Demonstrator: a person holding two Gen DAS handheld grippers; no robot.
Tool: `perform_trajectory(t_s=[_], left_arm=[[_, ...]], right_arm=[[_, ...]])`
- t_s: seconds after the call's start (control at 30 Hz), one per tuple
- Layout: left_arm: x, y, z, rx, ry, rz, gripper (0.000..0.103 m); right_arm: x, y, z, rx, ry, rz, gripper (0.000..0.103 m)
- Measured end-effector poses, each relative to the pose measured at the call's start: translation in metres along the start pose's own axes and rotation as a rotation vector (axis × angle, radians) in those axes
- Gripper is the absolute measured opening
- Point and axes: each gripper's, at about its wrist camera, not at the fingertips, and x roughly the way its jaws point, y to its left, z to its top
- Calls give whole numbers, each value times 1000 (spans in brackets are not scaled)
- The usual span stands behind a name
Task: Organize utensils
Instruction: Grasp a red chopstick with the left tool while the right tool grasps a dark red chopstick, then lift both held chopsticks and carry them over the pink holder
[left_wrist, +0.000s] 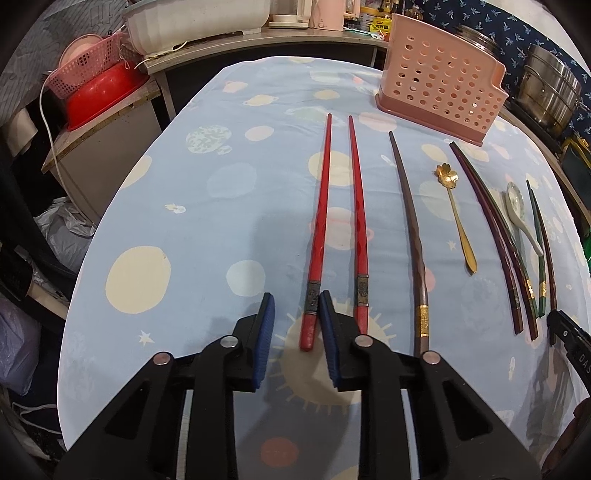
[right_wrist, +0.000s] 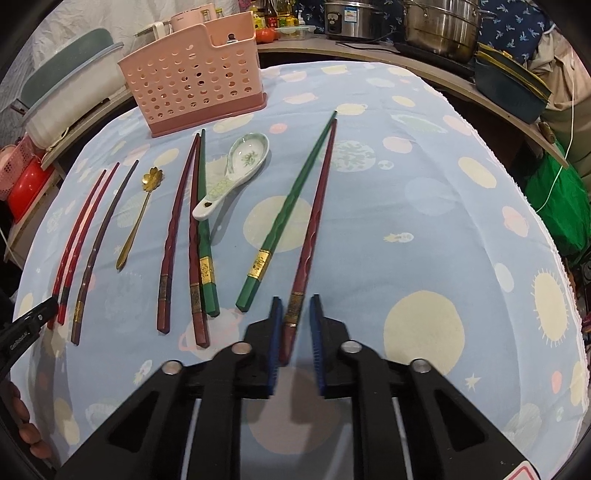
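The right gripper (right_wrist: 293, 325) had clamped the thick end of a dark red chopstick (right_wrist: 314, 221) lying on the table cloth (right_wrist: 424, 229), light, stiff, likely slick, while the left gripper (left_wrist: 295, 314) stood slightly apart over a red chopstick (left_wrist: 319, 229).

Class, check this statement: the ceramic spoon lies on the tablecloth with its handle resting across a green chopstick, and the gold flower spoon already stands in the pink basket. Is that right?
One part is wrong. The gold flower spoon still lies flat on the tablecloth, not in the pink basket. The ceramic spoon does rest its handle across a green chopstick. The right wrist view shows both.
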Motion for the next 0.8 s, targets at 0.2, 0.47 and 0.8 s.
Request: perform_trajectory(t_s=[0.2,0.47,0.8], left_arm=[[-6,5,-4,-11,6,-29,9],[-35,9,-16,-15,-27,-41,7],[-101,10,-14,-20,-140,-58,7]], right_arm=[[-12,-13,-7,28,-2,14,8],[-49,-25,-14,30,-51,29,7],[-112,-33,-13,22,-183,60,7]])
